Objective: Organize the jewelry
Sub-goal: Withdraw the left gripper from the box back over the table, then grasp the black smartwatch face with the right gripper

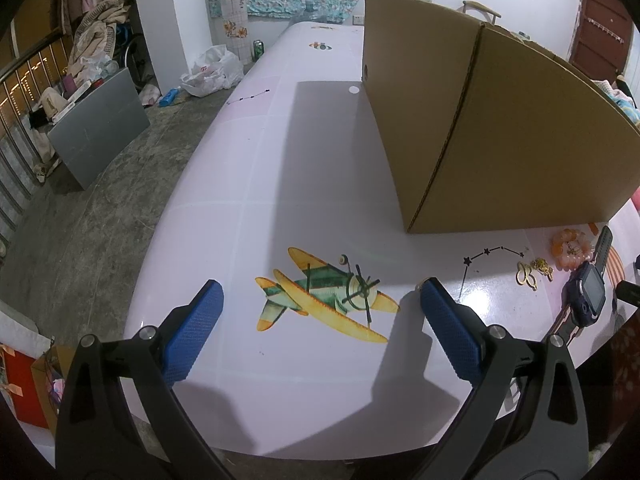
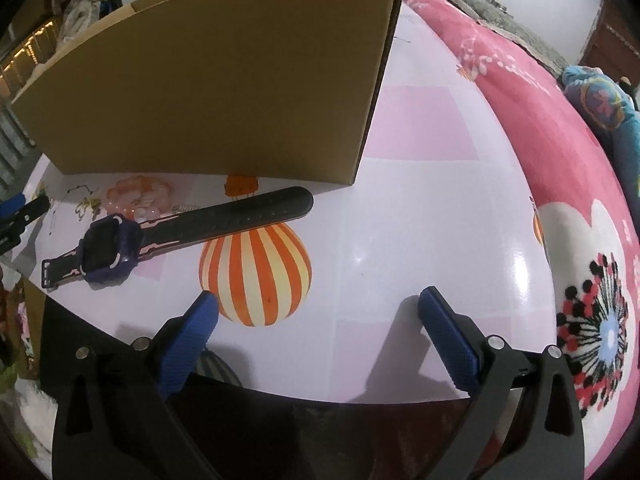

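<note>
A: Tools?
B: Left tool [image 1: 320,300] and right tool [image 2: 318,310] both spread wide, empty, above the worktop [image 2: 420,220].
A: Jewelry?
B: Watch [image 2: 108,250], orange bracelet [image 1: 571,250] and gold earrings [image 1: 534,272] lie just before the cardboard box [image 2: 208,80].

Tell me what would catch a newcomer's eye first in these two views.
The tall cardboard box dominates, standing on the pale printed table. In front of it lies the purple watch, strap stretched flat, with an orange bead bracelet and small gold pieces beside it. Both the left gripper and the right gripper hover open and empty.
</note>
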Demonstrator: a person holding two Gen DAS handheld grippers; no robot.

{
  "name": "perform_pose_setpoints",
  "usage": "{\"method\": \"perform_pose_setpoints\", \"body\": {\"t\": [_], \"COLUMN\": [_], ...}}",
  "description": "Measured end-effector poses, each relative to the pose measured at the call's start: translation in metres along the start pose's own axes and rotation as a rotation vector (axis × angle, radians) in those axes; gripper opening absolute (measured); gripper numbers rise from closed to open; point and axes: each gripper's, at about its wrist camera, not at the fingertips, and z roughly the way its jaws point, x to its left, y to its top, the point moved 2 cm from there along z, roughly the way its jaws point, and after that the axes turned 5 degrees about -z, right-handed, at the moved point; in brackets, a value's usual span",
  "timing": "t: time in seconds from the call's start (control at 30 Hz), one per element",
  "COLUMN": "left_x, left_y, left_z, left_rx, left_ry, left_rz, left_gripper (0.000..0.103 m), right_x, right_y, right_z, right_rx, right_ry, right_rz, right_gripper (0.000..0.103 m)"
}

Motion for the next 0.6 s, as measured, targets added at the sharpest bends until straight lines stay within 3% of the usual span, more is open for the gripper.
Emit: {"method": "perform_pose_setpoints", "body": {"t": [0.23,0.4,0.53,0.6], "left_x": [0.0,-0.009,-0.028,-0.037], "left_y": [-0.002,-0.011,-0.028,-0.037], "left_z": [-0.012,-0.05,-0.069,-0.072], "left_rx": [-0.04,-0.131,-0.11,-0.08], "left_ry": [-0.005,-0.15,-0.308,-0.367], "left_rz": [0.004,0.015,0.04,0.047], "left_gripper": [0.096,0.095,0.094,0.085], "right_x": [0.0,0.001,0.001,0.0], "right_y": [-0.011,-0.014,-0.016,-0.016], "right_z": [-0.003,-0.004,-0.004,-0.004], "right_rx": [-0.094,-0.125,-0.151,-0.156], "right_ry": [0.009,0.002,0.001,0.002], "right_rz": [0.006,0.023,0.027,0.027], "right_gripper": [0.097,0.097,0.097,0.097]}}
